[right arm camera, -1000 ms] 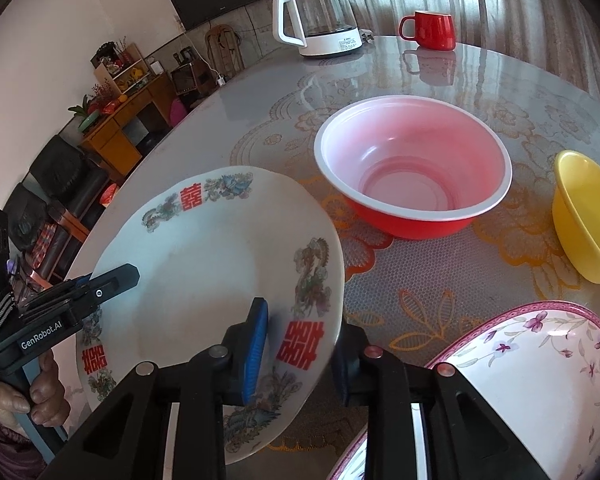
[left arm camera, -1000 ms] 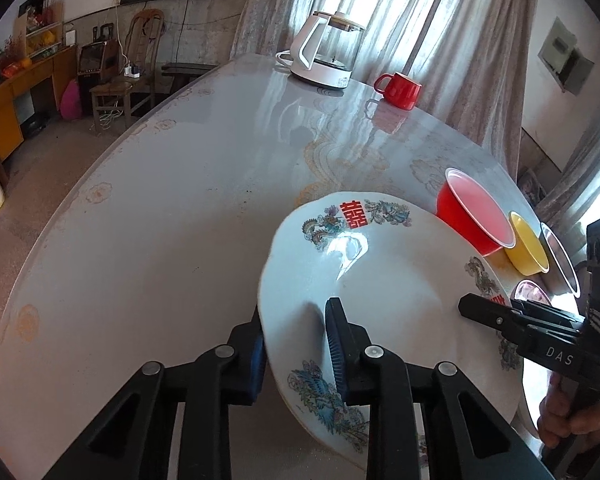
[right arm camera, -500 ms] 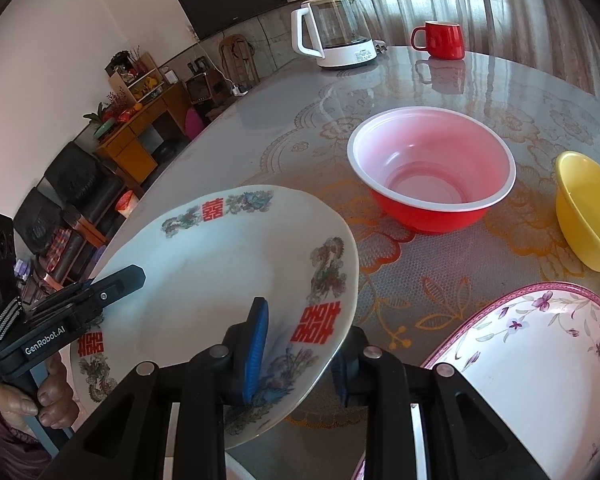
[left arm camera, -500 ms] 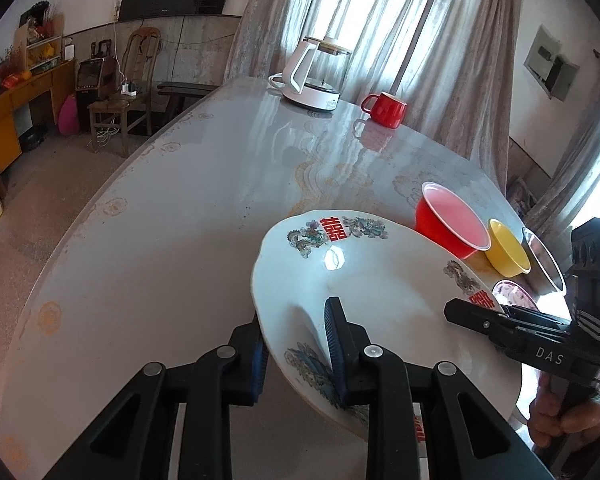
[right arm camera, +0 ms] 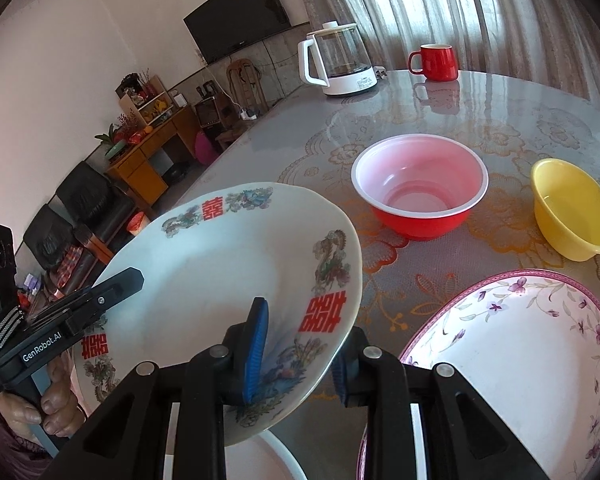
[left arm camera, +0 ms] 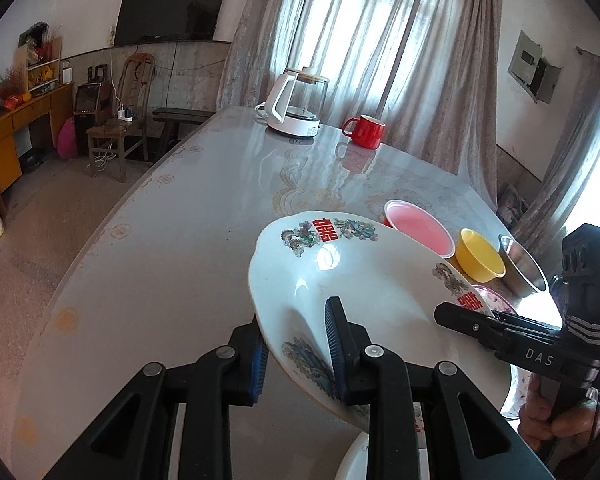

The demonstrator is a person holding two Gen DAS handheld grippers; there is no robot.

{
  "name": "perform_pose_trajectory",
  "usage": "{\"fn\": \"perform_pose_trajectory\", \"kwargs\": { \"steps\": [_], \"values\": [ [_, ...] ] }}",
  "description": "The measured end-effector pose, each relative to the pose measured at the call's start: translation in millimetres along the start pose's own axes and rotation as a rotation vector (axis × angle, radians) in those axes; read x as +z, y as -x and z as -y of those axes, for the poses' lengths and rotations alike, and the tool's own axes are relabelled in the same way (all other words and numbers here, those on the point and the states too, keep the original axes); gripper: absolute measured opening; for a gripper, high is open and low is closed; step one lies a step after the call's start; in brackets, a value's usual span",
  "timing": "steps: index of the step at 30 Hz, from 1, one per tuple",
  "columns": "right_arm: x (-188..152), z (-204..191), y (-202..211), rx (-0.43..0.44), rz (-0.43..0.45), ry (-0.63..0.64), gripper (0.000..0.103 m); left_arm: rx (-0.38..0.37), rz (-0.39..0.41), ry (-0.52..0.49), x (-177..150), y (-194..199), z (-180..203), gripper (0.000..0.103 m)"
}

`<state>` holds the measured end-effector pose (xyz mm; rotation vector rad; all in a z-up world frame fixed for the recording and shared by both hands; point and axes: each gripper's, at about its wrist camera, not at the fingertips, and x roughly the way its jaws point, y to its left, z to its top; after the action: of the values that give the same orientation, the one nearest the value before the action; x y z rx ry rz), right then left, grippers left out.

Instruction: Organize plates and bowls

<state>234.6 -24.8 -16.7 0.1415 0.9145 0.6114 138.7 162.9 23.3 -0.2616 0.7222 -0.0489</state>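
**Above the table: white plate pinched from both sides**

Between both sets of jaws sits one white plate (left arm camera: 364, 280), held clear of the table (left arm camera: 180, 248) and tilted. Left gripper (left arm camera: 296, 348): jaws narrowed onto the plate's near rim, blue pads on either face, one pad inside the well, one under the edge. Right gripper (right arm camera: 300, 344): same clamp on the opposite rim, left pad on the plate's top face, right pad below it.

Writing: plate rim carries red double-happiness characters with dragon and phoenix motifs. "DAS" reads on the right gripper body in the left wrist view; "GenRobot.AI" reads on the left gripper body in the right wrist view. A bare hand (right arm camera: 56, 400) grips that handle.

Below the held plate, the white edge of another plate (right arm camera: 276, 456) shows at bottom of frame; contact between them cannot be told. Just right of it lies a purple-flowered plate (right arm camera: 516, 360) flat on the table. Further out: red bowl (right arm camera: 420, 188) with pale pink inside, yellow bowl (right arm camera: 572, 208) beside it, then a steel bowl (left arm camera: 524, 264), all upright in a row. Far end of the table: glass kettle (right arm camera: 336, 60) on white base, red mug (right arm camera: 436, 62) near it. Wall-mounted TV (right arm camera: 236, 16) behind.
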Motion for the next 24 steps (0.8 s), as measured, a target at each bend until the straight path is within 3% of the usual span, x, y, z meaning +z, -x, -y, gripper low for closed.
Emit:
{"fn": "perform_pose_trajectory", "kwargs": {
  "steps": [12, 24],
  "values": [
    [-24, 14, 46, 0.000, 0.073, -0.050, 0.028, -0.054, 0.018, -0.053, -10, 19, 39, 0.028],
    [-51, 51, 98, -0.059, 0.140, -0.127, 0.028, -0.144, -0.011, -0.141, -23, 18, 98, 0.029]
  ]
}}
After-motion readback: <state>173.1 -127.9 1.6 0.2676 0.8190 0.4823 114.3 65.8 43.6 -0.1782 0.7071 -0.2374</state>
